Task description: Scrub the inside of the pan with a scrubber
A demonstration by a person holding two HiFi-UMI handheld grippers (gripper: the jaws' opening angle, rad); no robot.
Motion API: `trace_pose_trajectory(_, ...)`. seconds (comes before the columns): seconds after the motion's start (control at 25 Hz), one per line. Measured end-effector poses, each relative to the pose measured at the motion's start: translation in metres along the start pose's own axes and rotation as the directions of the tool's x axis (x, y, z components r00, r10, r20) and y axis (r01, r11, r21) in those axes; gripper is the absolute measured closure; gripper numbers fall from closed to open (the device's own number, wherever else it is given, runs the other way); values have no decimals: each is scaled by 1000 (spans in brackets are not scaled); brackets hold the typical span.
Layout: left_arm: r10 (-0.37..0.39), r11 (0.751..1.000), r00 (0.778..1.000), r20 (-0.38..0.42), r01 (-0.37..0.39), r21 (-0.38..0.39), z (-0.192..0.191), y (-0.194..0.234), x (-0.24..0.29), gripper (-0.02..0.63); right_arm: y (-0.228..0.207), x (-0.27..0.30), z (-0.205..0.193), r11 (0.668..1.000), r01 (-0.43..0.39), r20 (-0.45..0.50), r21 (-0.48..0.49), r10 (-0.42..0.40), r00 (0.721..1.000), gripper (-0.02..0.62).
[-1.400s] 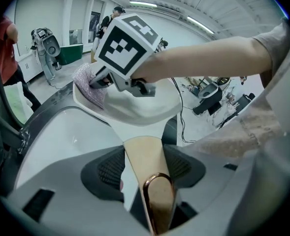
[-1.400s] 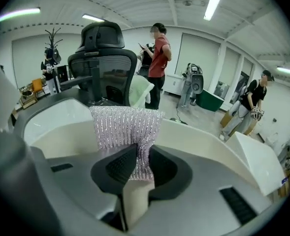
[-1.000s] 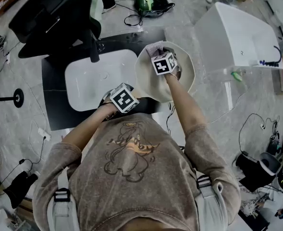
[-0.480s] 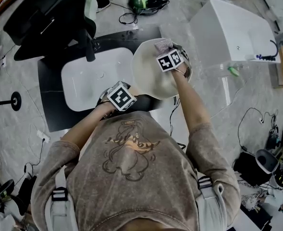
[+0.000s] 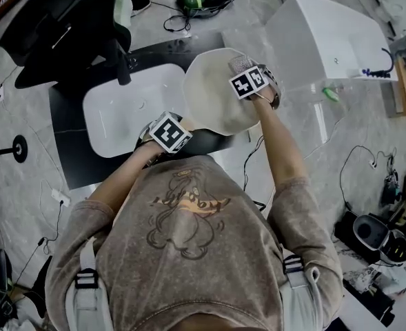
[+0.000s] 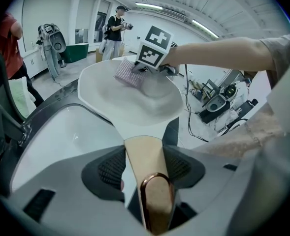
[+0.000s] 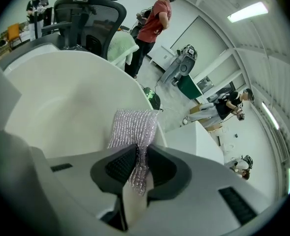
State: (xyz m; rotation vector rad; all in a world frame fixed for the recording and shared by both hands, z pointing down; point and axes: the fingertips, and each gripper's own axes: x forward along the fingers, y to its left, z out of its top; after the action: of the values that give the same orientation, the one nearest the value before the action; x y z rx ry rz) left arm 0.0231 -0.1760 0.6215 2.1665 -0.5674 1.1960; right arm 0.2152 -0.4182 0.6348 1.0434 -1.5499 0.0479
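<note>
A cream pan (image 5: 209, 102) is tilted over the right end of the sink. My left gripper (image 5: 187, 125) is shut on its tan handle (image 6: 145, 156), whose copper end loop shows between the pads. My right gripper (image 5: 240, 67) is shut on a silvery mesh scrubber (image 7: 133, 127). The scrubber (image 5: 239, 63) lies against the pan's inner wall near the far right rim. In the left gripper view the scrubber (image 6: 129, 73) rests on the bowl (image 6: 135, 100) under the right gripper's marker cube (image 6: 154, 45).
A white sink basin (image 5: 120, 109) sits in a black counter (image 5: 68, 150) left of the pan. A black office chair (image 5: 58, 26) stands behind it. A white tub (image 5: 333, 40) is at the right. Cables and gear lie on the floor. People stand far off.
My right gripper has slid the scrubber across the pan's inside toward the right rim. The left gripper has kept its hold on the handle in place.
</note>
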Motion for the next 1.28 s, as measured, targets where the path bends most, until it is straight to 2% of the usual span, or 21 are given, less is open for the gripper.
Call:
trace_pose_trajectory(0.2,14,1000,1000,5,-14,-28,-2,1,-1,359,7,-7,-20,998,-36,-66,-45,33,997,506)
trace_pose_trajectory(0.44,24,999,1000,4,-24,-46,-3,2,-1,362,17,-18,-39,989,-118,-113,-92,108,988,506)
trace_pose_trajectory(0.8,24,999,1000,-8,-24,-47,-2,0,-1,362,36,-41,-66,951,-273,-163,-144,249,955,506)
trace_pose_trajectory(0.92,24,999,1000,-12,-25,-47,-1,0,-1,362,48,-49,-68,927,-329,-181,-181,297,937,506)
trace_pose_trajectory(1.08,22,999,1000,-16,-23,-46,-1,1,-1,362,72,-62,-72,878,-438,-223,-196,395,891,508)
trace_pose_trajectory(1.2,21,999,1000,-21,-22,-45,-1,0,0,362,80,-72,-85,864,-469,-300,-184,405,864,508)
trace_pose_trajectory(1.28,20,999,1000,-21,-21,-44,0,0,0,362,89,-75,-87,852,-492,-312,-179,425,850,508)
